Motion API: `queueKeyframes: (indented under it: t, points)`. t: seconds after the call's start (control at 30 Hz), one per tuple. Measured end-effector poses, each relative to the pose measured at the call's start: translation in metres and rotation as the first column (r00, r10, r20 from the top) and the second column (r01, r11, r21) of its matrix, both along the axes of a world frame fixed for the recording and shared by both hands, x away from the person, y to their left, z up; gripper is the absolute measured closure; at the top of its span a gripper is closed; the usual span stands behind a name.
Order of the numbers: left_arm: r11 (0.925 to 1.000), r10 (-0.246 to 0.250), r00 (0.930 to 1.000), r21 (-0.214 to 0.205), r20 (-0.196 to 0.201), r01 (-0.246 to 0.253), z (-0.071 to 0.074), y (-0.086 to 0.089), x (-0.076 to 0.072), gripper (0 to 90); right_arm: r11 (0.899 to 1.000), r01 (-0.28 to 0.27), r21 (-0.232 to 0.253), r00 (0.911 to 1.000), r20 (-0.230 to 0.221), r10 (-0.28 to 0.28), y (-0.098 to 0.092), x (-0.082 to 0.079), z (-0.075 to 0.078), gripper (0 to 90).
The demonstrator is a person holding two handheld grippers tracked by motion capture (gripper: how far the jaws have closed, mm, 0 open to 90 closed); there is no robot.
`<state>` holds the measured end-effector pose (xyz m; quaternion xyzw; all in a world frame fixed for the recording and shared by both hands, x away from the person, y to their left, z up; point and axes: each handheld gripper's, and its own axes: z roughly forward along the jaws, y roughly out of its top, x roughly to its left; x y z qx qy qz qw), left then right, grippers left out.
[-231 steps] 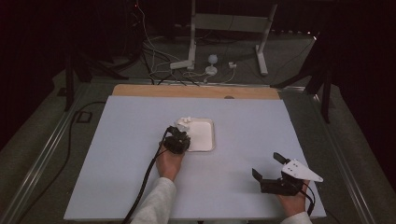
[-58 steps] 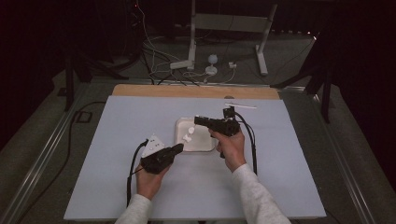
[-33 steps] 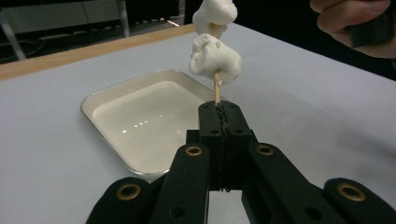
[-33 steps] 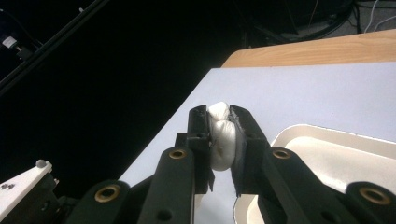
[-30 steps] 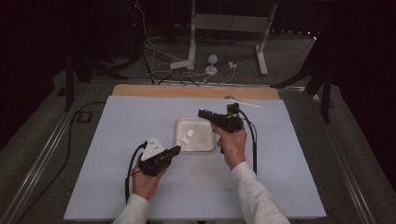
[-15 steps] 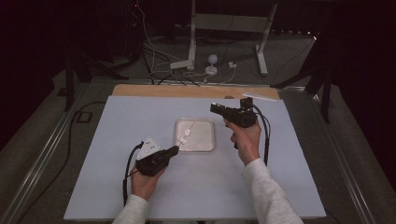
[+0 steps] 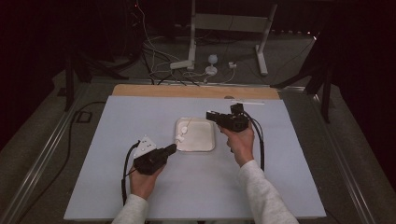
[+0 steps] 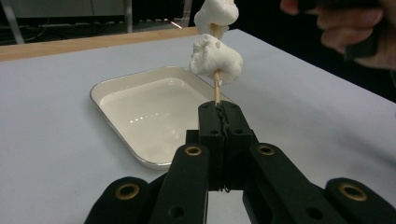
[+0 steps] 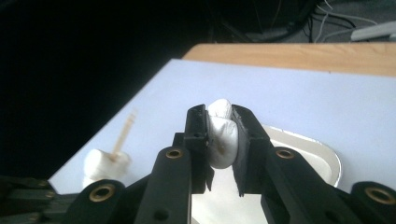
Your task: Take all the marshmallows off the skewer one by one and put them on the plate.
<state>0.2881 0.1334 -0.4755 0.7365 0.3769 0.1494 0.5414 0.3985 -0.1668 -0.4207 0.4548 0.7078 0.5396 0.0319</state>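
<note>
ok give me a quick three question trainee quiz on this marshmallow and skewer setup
1. True or false: the left gripper is shut on a wooden skewer.
2. How many marshmallows sit on that skewer? A) none B) two C) five
3. The right gripper holds a ____.

Key: 1 true. 2 B, a lower marshmallow and an upper one, above the tray. 3 marshmallow.

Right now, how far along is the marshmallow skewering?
Done: two marshmallows sit on the skewer, which the left gripper clamps above the tray. In hand: the right gripper is shut on a third marshmallow, lifted beside the tray. Left: probably pushing it onto the skewer tip; the tray looks empty.
</note>
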Motion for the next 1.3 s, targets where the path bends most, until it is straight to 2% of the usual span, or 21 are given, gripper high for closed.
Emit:
queueKeyframes:
  t: [0.27, 0.37, 0.43, 0.47, 0.5, 0.63, 0.8, 1.03, 1.07, 1.23, 1.3]
  points:
    - [0.9999, 0.007, 1.0000, -0.009, -0.003, -0.007, 0.000, 0.002, 0.000, 90.0, 0.997, -0.012, -0.074, 0.9991, -0.041, 0.009, 0.009, 0.004, -0.022, 77.7]
    - [0.9999, 0.008, 1.0000, -0.007, -0.005, -0.008, 0.000, 0.002, 0.001, 90.0, 0.994, -0.010, -0.106, 0.9974, -0.072, 0.003, 0.012, 0.007, -0.033, 74.6]
    - [1.0000, 0.008, 1.0000, -0.006, -0.006, -0.008, 0.000, 0.002, 0.001, 90.0, 0.992, -0.011, -0.126, 0.9968, -0.080, 0.001, 0.014, 0.008, -0.038, 64.5]
    - [0.9999, 0.008, 0.9999, -0.006, -0.007, -0.008, 0.000, 0.002, 0.001, 90.0, 0.992, -0.011, -0.126, 0.9968, -0.080, 0.001, 0.014, 0.008, -0.038, 64.5]
    - [0.9999, 0.008, 0.9999, -0.006, -0.008, -0.008, 0.000, 0.002, 0.001, 90.0, 0.990, -0.012, -0.141, 0.9966, -0.083, 0.001, 0.016, 0.009, -0.041, 50.0]
    - [0.9999, 0.012, 0.9999, -0.006, -0.009, -0.012, 0.000, 0.003, 0.001, 90.0, 0.985, 0.003, -0.172, 0.9958, -0.089, -0.019, 0.018, 0.010, -0.043, 33.6]
    - [0.9998, 0.019, 0.9998, -0.010, -0.011, -0.020, 0.000, 0.004, 0.002, 90.0, 0.989, -0.016, -0.146, 0.9963, -0.086, 0.004, 0.017, 0.005, -0.038, 24.5]
    - [0.9996, 0.024, 0.9997, -0.012, -0.011, -0.024, 0.000, 0.005, 0.002, 90.0, 0.993, -0.062, -0.099, 0.9952, -0.082, 0.054, 0.018, -0.003, -0.029, 23.5]
    - [0.9996, 0.026, 0.9996, -0.013, -0.012, -0.026, 0.000, 0.005, 0.002, 90.0, 0.994, -0.078, -0.080, 0.9942, -0.081, 0.071, 0.018, -0.006, -0.027, 24.1]
    - [0.9995, 0.032, 0.9994, -0.008, -0.014, -0.032, 0.000, 0.005, 0.003, 90.0, 0.992, -0.115, -0.054, 0.9914, -0.069, 0.112, 0.021, -0.013, -0.023, 28.4]
    - [0.9995, 0.032, 0.9994, -0.005, -0.014, -0.032, -0.001, 0.004, 0.003, 90.0, 0.989, -0.148, -0.030, 0.9876, -0.058, 0.146, 0.026, -0.019, -0.019, 34.4]
